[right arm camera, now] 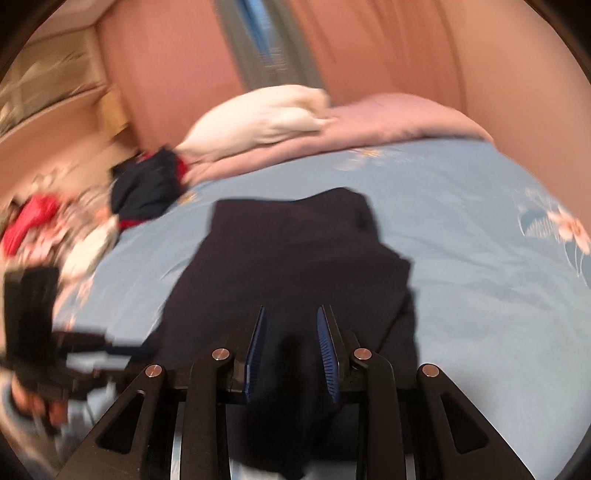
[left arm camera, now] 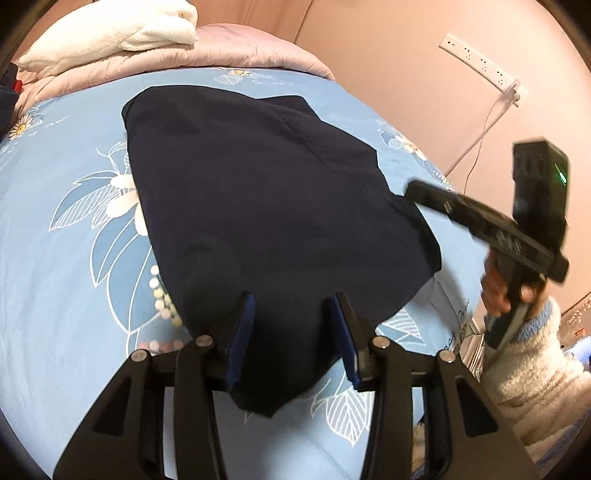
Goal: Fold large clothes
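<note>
Our left gripper (left arm camera: pixel 293 334) stands parted over the near edge of the navy garment (left arm camera: pixel 266 206), its pads clear of the cloth. We see the garment lying folded on the blue bedsheet (left arm camera: pixel 74 258). Our right gripper (right arm camera: pixel 291 349) stands parted too, over that cloth; any pinch is hidden by blur.

The garment (left arm camera: pixel 273 206) is dark navy. The bed sheet (left arm camera: pixel 66 295) is light blue with white flowers and leaves. At 11 o'clock lie a cream blanket (left arm camera: pixel 122 33) and a pink quilt (left arm camera: pixel 229 48) — at 9 o'clock, blurred, perhaps red clothes (right arm camera: pixel 33 218).
</note>
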